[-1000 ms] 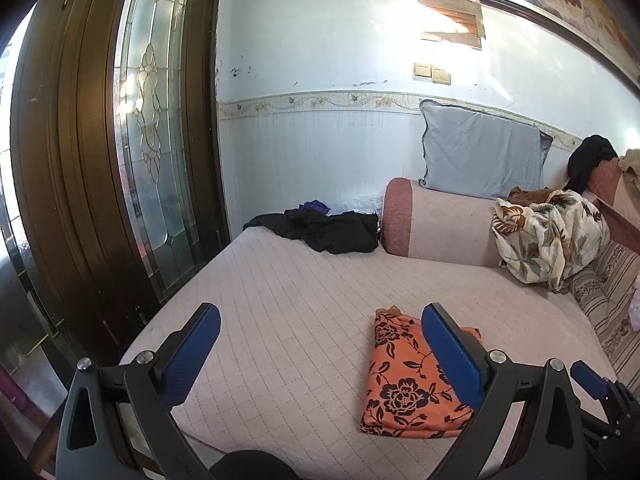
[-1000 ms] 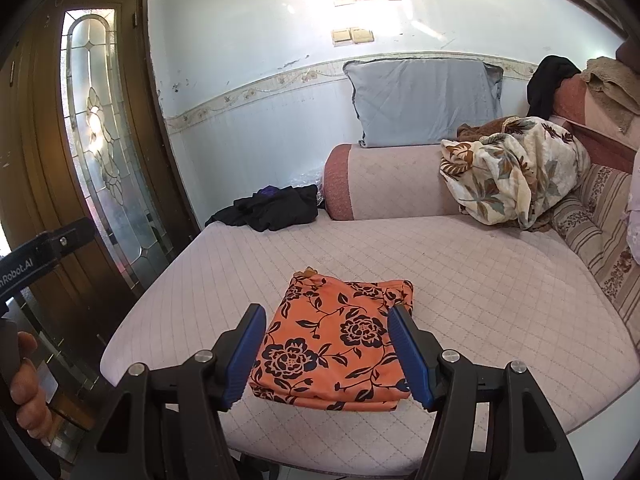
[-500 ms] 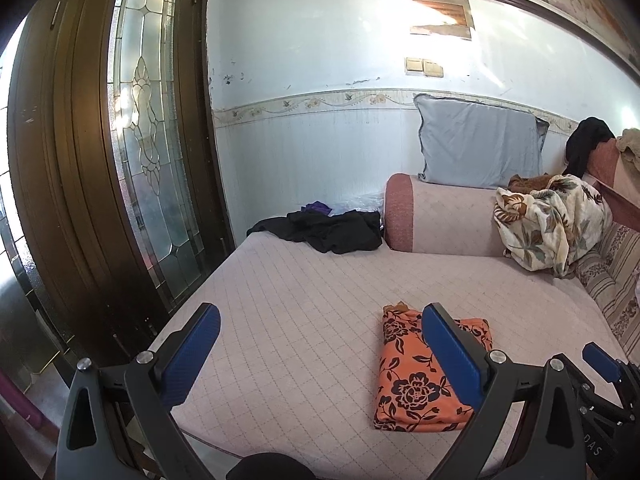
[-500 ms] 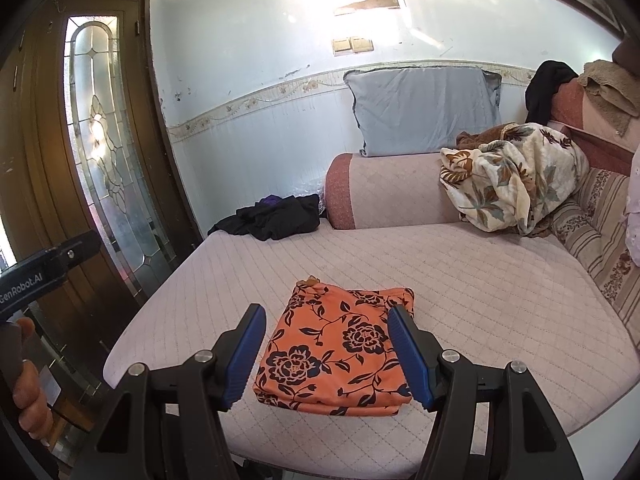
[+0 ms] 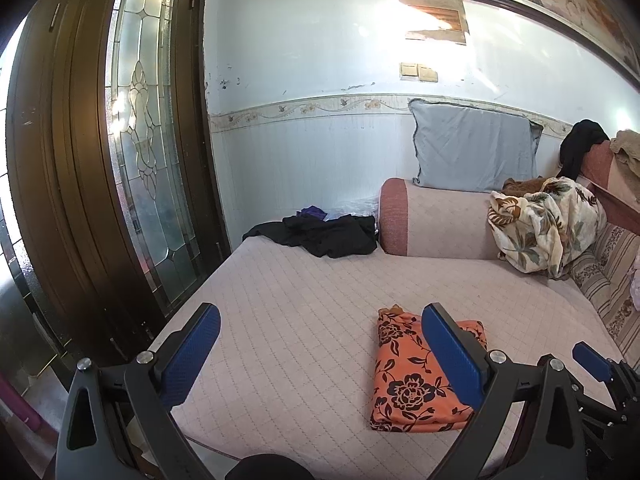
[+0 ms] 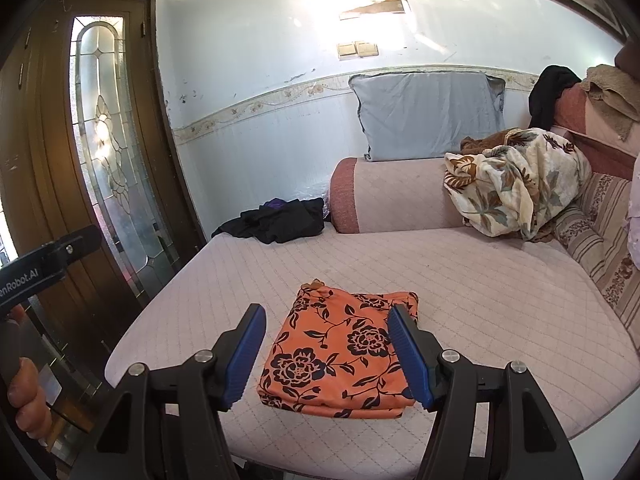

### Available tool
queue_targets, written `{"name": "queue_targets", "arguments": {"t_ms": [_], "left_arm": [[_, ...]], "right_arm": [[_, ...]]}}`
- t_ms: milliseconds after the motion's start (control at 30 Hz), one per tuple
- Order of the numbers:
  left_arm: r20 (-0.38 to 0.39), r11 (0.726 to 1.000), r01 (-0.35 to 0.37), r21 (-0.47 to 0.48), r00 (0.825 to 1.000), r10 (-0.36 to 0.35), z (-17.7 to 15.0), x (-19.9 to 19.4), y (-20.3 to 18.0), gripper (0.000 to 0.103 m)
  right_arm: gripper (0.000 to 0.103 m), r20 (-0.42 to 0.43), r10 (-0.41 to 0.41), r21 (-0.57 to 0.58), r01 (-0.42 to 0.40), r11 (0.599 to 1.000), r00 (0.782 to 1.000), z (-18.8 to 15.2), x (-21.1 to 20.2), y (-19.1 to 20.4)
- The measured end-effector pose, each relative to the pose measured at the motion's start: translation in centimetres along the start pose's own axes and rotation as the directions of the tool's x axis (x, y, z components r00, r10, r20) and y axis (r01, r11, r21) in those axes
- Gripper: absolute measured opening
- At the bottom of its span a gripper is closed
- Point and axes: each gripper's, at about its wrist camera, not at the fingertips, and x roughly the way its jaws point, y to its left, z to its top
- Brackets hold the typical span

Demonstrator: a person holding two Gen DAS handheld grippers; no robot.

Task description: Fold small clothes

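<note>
— On the quilted pink mattress (image 6: 460,280), near its front edge, what lies there?

— A folded orange cloth with black flowers (image 6: 340,356), flat and squared into a neat stack. Nothing rests on it.

— And the right gripper (image 6: 326,350)?

— It hovers above the front half of the cloth, jaws spread apart, the blue pads (image 6: 408,356) standing to either side of the cloth in that view without pressing on it. It grasps nothing.

— The left gripper (image 5: 320,356)?

— Also released, its jaws wide. In its own view the orange cloth (image 5: 412,376) lies off toward the right finger, partly behind that blue pad, with bare mattress (image 5: 300,300) between the two fingers. From the right wrist view, part of its black body and some fingers of the hand (image 6: 26,396) holding it show at the left edge.

— What else sits on the bed?

— A heap of black clothes (image 6: 276,222) at the far corner beside the bolster (image 6: 392,196), well apart from the cloth, and a crumpled floral blanket (image 6: 516,188) to the right. A grey pillow (image 6: 428,114) leans on the wall.
</note>
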Motion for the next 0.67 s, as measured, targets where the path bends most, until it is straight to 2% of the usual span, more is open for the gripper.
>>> {"name": "queue_targets", "arguments": {"t_ms": [400,667], "left_arm": [[-0.034,0.999,0.032,0.009,0.999,-0.032,-0.5,1.6,-0.3,0.1],[-0.039,0.994,0.107,-0.029,0.993,-0.108,-0.3,3.4,-0.2,0.101]], "right_arm": [[0.067,-0.026,0.001,0.004,-0.001,1.0,1.0,-0.6,1.6,-0.3],[0.067,-0.047,-0.008,-0.008,0.008,1.0,0.999,-1.0,3.1,-0.4]]}}
